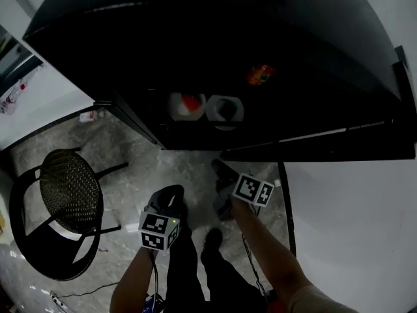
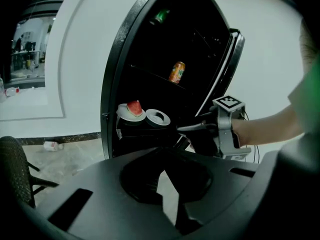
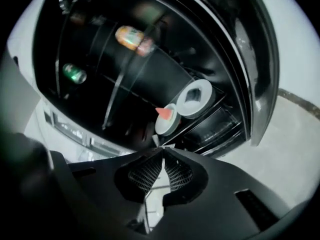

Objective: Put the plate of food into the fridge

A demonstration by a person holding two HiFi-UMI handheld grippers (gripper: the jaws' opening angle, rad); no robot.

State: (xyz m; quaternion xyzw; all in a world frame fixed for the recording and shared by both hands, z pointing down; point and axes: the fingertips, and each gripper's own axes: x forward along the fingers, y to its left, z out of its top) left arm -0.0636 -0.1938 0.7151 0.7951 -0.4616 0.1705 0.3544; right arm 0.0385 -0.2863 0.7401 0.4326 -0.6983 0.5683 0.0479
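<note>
Both forearms are reaching forward from the body toward the open fridge. The right gripper is leading. The right forearm is stretching out nearly straight and carrying it close under the fridge's lower edge. Seen from the left gripper view, it is lying about level, with its jaws aiming at the low shelf. The left gripper is hanging further back and a little to the left, over the floor beside the person's legs, and it is facing the fridge opening too.

Both grippers are holding nothing: each pair of jaws is meeting tip to tip (only a sliver of light is showing behind the tips).

The plate of food is sitting flat on a low shelf inside the fridge, near the shelf's front edge and just beside an empty white dish. The plate is round, so it is favouring no direction. The red wedge on it is standing up, narrow tip on top. An orange can is resting on a shelf above, and a green can is sitting higher up. The door is standing open on the right. A dark chair is standing on the floor well off to the left.
</note>
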